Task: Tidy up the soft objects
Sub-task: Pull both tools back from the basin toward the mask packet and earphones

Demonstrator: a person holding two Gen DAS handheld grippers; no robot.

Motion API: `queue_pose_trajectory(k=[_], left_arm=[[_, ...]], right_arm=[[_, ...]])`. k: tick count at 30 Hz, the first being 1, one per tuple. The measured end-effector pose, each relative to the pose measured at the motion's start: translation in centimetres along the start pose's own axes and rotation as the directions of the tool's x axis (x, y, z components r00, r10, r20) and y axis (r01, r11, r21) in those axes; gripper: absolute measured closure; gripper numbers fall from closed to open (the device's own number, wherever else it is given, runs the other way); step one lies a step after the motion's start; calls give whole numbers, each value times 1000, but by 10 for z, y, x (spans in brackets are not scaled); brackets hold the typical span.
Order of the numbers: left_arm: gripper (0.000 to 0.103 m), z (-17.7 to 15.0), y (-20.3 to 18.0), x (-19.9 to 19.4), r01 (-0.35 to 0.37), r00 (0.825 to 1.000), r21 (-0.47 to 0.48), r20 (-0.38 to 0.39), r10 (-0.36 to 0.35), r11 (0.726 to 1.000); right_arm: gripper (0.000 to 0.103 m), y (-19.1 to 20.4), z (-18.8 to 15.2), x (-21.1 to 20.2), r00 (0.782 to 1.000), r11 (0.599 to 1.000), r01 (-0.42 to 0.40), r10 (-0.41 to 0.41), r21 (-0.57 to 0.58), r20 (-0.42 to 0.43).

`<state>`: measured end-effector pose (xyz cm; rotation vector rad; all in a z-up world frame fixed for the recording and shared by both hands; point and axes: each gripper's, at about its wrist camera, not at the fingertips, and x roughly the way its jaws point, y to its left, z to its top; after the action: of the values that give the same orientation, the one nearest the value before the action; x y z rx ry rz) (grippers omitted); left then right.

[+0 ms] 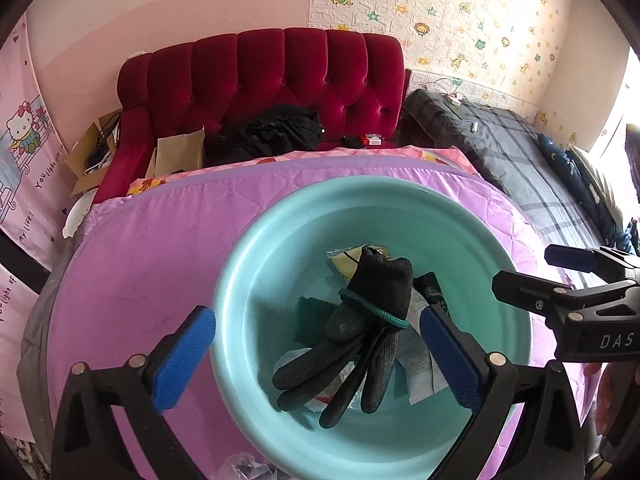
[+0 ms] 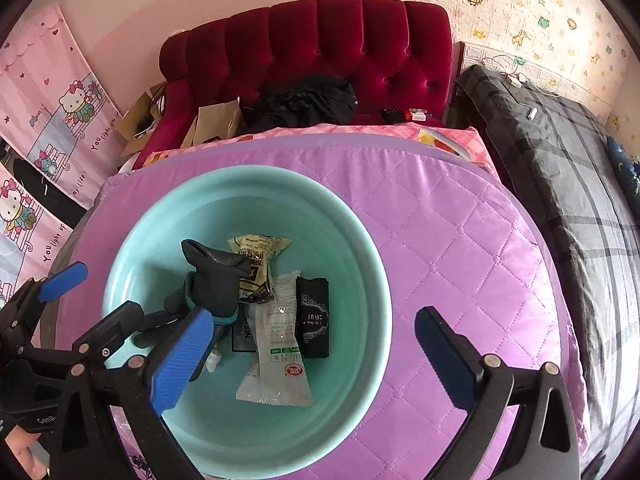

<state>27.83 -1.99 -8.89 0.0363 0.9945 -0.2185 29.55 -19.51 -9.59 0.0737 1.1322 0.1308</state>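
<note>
Glove dropped in the basin, both grippers released

The black glove (image 1: 362, 322) lies mid-basin (image 1: 256, 264) atop snack packets (image 2: 276, 344); left gripper (image 1: 316, 356) and right gripper (image 2: 316, 356) gape empty (nothing between pads). Next, probably: fetch another soft item.

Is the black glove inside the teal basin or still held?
Inside, released. The black glove lies on snack packets in the teal basin; the left gripper and right gripper stand open, pads clear.

Red tufted sofa (image 1: 280, 76), plaid bedding (image 2: 560, 152), cartoon wall hangings (image 2: 60, 92)
</note>
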Motion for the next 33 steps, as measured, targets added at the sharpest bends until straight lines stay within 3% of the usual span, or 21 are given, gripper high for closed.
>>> queue_pose_trajectory(k=[20, 33], left_arm=[[0, -36, -6, -74, -55, 997, 37, 56, 53, 998], [0, -91, -2, -113, -62, 997, 45, 51, 60, 997]], right_arm=[[0, 14, -53, -62, 999, 1000, 6, -6, -11, 54], [0, 32, -108, -84, 999, 997, -36, 37, -62, 20]])
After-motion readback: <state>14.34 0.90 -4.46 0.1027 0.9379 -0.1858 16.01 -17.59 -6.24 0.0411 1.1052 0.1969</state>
